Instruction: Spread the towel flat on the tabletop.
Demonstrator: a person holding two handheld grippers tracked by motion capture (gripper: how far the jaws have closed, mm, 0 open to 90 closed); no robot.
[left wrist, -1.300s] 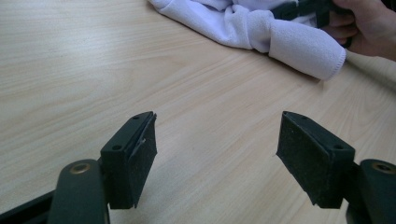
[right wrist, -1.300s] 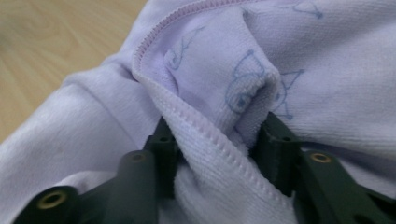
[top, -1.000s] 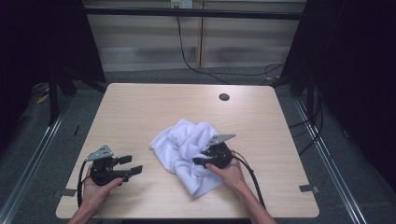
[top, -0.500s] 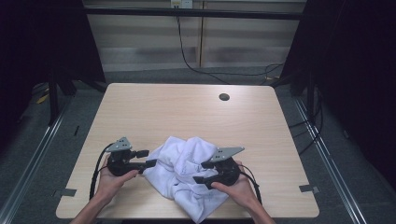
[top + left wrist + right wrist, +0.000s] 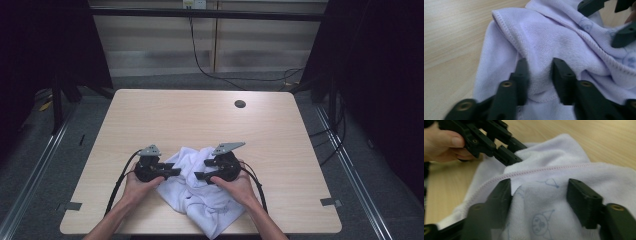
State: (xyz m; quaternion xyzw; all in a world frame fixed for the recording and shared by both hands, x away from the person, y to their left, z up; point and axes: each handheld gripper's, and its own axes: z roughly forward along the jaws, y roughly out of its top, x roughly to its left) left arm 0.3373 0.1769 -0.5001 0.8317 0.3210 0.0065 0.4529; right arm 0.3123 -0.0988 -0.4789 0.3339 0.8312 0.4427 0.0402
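Note:
A crumpled white towel (image 5: 200,200) with small blue drawings lies near the front edge of the wooden table (image 5: 200,120). My left gripper (image 5: 175,171) sits at the towel's left side. In the left gripper view its jaws (image 5: 537,67) have just been closing and now pinch a raised fold of the towel (image 5: 554,40). My right gripper (image 5: 197,176) rests on the middle of the towel, facing the left one. Its jaws (image 5: 540,188) have just been closing but still stand wide, astride the stitched hem (image 5: 544,171). The left gripper (image 5: 506,152) shows close beyond that hem.
A round dark cable hole (image 5: 240,104) sits at the table's far right. Black cables (image 5: 122,175) trail from both grippers toward the front edge. Bare wood lies beyond and to both sides of the towel. Dark frames and floor rails surround the table.
The left hand has come in from the table's left to the towel's left edge and closed on a fold. The towel has been drawn nearer the front. The right hand has shifted slightly.

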